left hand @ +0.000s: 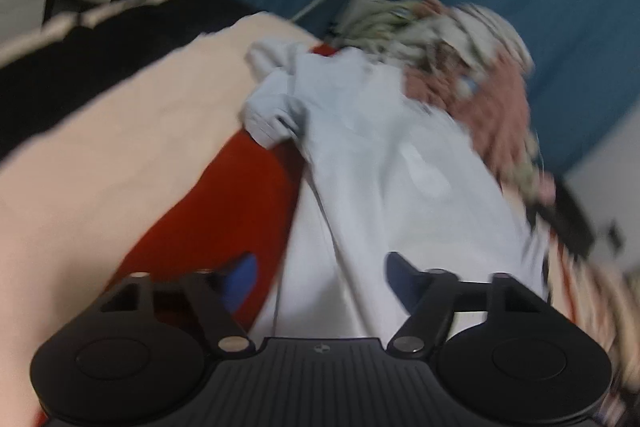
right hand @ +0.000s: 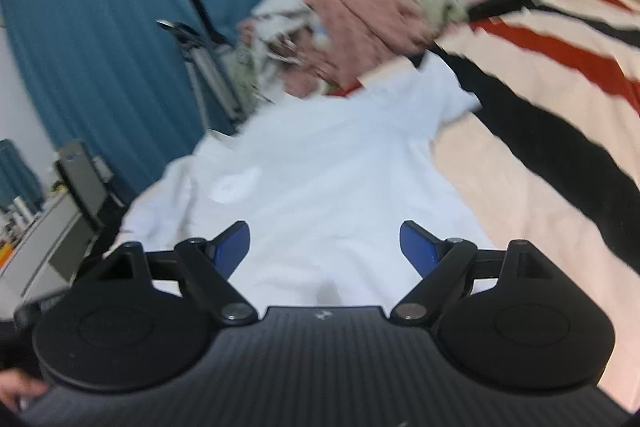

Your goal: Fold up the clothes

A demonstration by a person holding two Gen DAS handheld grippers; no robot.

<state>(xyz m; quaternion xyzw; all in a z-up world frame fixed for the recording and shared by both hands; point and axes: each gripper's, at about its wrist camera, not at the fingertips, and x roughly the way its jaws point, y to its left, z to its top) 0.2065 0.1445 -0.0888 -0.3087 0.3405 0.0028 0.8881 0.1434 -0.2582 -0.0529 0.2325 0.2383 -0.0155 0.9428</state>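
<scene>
A pale blue-white garment [left hand: 380, 147] [right hand: 320, 155] lies spread on a striped blanket, one sleeve bunched at its far left in the left wrist view. My left gripper [left hand: 322, 277] is low over its near part. The jaws stand apart, the cloth runs between them, and a strip of red blanket shows beside the left pad. My right gripper [right hand: 324, 247] hovers open over the near part of the same garment with nothing pinched. Both views are blurred.
A heap of pink and patterned clothes [left hand: 480, 87] [right hand: 352, 23] lies beyond the garment. The cream, red and black blanket [left hand: 100, 147] [right hand: 540, 155] covers the bed. Blue curtains [right hand: 100, 27], a metal stand [right hand: 204, 75] and a desk with a monitor [right hand: 76, 179] stand behind.
</scene>
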